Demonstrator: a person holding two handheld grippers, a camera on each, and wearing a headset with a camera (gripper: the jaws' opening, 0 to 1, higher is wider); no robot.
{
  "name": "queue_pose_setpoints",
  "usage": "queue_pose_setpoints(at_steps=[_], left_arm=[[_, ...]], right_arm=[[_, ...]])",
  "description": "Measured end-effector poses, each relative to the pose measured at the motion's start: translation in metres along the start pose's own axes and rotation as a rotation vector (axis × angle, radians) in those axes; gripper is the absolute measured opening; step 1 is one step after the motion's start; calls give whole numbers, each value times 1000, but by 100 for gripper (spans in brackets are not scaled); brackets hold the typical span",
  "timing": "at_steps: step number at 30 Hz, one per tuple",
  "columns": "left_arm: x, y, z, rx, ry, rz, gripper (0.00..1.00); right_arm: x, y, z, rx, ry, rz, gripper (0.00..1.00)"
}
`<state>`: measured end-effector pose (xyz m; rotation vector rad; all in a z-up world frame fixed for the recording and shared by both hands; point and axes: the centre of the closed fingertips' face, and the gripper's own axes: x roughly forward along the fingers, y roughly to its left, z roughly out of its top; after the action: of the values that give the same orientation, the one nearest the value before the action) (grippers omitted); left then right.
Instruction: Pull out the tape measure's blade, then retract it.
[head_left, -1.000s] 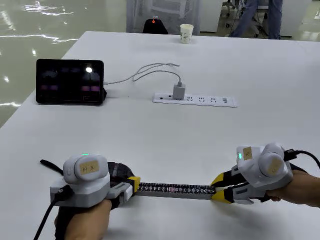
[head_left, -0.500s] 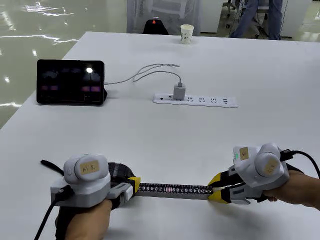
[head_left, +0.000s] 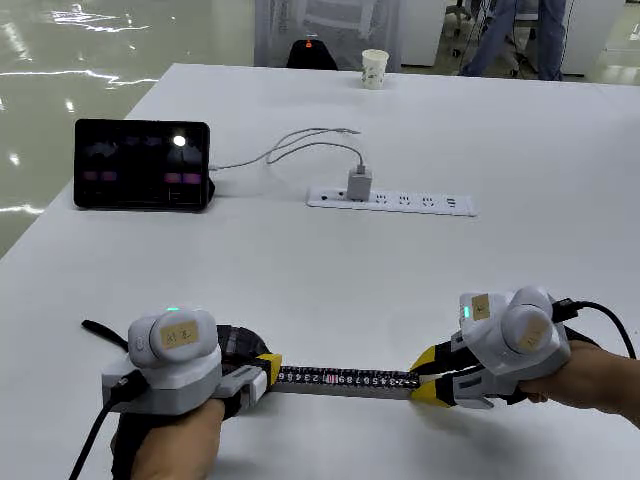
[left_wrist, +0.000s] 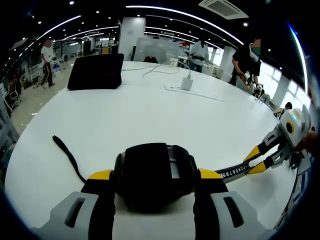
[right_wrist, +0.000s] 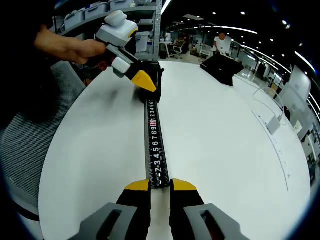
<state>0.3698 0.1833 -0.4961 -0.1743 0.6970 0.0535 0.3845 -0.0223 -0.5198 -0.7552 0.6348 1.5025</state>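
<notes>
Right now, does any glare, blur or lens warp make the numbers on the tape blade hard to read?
Head view: glare on the floor and a light spot on the tablet; blade numbers small, slightly soft. Right gripper view: numerals sharp and readable near the fingers, the table edge bowed by the fisheye. Left gripper view: the black case dark with little detail.

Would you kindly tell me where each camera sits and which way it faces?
Head view: on the headset, facing forward and down at the table; shows the left hand, right hand, left gripper and right gripper.
Left gripper view: on the left gripper, facing along its jaws, shut on the tape measure case.
Right gripper view: on the right gripper, facing along the blade its jaws pinch, toward the left gripper.
Shared: both gripper views show the blade and the other gripper.
</notes>
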Motion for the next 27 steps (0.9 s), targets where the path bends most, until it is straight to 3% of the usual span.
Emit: queue_pose_setpoints(at_steps=[27], left_arm=[[0,0,0,-4,1,-1,58]], right_arm=[[10,0,12,-5,-11,5,10]])
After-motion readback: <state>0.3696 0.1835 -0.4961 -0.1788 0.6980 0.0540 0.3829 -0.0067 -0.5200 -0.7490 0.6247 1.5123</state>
